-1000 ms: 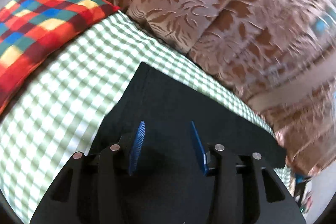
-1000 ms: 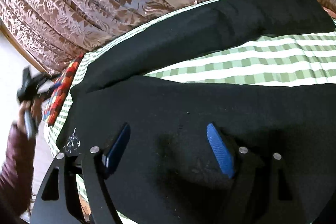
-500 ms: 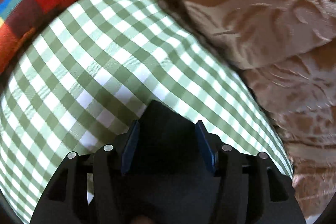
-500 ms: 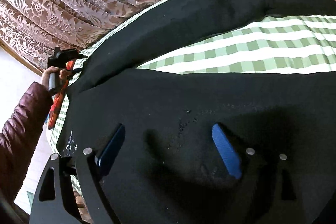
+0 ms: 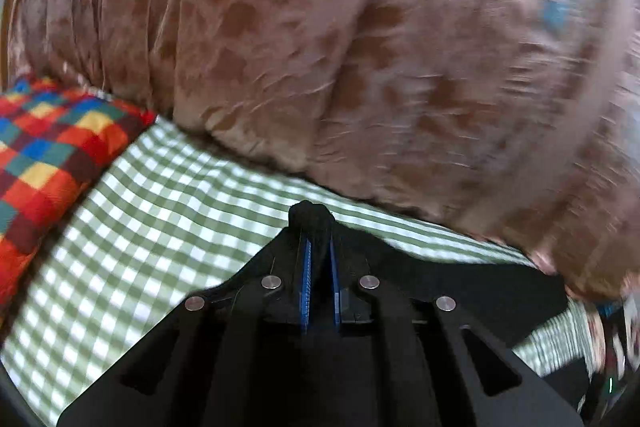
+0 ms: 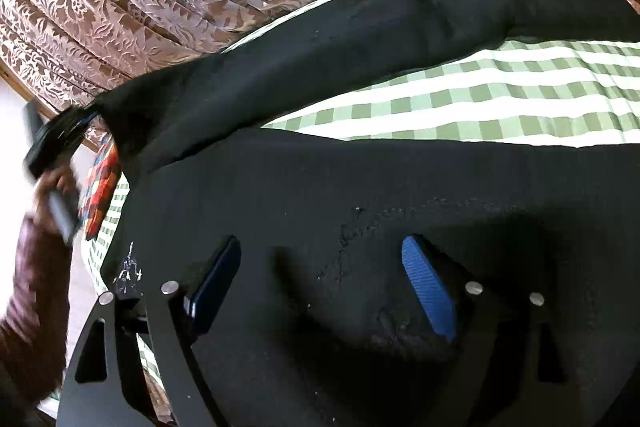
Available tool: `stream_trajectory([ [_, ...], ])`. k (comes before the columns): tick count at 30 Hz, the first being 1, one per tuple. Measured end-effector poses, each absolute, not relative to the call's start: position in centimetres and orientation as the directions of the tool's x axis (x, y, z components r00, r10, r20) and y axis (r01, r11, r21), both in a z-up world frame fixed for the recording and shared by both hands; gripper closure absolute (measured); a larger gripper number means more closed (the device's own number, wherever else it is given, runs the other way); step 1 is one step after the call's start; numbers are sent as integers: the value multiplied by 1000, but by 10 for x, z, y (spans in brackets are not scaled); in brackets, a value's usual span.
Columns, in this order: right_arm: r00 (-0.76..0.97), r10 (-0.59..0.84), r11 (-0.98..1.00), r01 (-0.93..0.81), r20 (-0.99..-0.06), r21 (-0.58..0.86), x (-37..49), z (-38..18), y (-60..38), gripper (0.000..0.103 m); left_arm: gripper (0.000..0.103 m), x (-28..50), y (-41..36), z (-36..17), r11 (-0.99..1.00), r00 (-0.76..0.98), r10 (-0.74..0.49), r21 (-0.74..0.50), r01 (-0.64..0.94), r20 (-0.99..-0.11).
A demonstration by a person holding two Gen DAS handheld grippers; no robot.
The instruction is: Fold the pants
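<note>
Black pants (image 6: 360,187) lie spread on a green-checked bed sheet (image 6: 500,107), one leg (image 6: 360,39) running along the far side by the curtain. My left gripper (image 5: 318,259) is shut on the corner of the far leg (image 5: 310,213) and holds it lifted; it also shows at the left of the right wrist view (image 6: 60,135), with the leg end raised. My right gripper (image 6: 320,279) is open, its blue pads (image 6: 430,291) low over the near part of the pants, holding nothing.
A brown floral curtain (image 5: 360,47) hangs along the far edge of the bed. A multicoloured checked pillow (image 5: 44,147) lies at the left end. The bed's left edge (image 6: 94,259) drops off near the pants.
My left gripper has closed on the corner of the pant leg and lifted it off the sheet. My right gripper has stayed open over the near part of the pants.
</note>
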State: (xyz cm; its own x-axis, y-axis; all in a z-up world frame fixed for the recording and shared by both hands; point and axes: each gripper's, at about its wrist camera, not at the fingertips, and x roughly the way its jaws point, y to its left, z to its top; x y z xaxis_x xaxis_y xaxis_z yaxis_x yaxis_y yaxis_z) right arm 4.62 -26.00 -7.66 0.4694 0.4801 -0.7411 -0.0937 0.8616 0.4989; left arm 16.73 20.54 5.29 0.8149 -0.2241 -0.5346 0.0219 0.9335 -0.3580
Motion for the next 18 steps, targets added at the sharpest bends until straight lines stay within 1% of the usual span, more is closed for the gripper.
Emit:
stream_trajectory([
  [5,485,515,842,-129,-707,525,57,-56,-265,38,97,90,199,57,908,826,-306,-405,105,-473],
  [6,486,525,835,-135,-699,534,61,-53,-266,40,98,72,197,55,899,827,-325,-421,119,-459],
  [8,486,555,811,-134,-675,570,77,-44,-269,46,98,48,197,52,890,829,-342,-435,134,-444],
  [10,488,585,782,-128,-648,610,99,-34,-273,50,98,30,194,49,879,825,-361,-455,145,-435],
  [15,507,650,676,-45,-566,735,169,-22,-290,49,98,9,191,44,875,819,-377,-458,161,-432],
  [18,529,620,658,51,-579,751,209,-26,-298,47,98,6,192,41,875,817,-377,-456,161,-436],
])
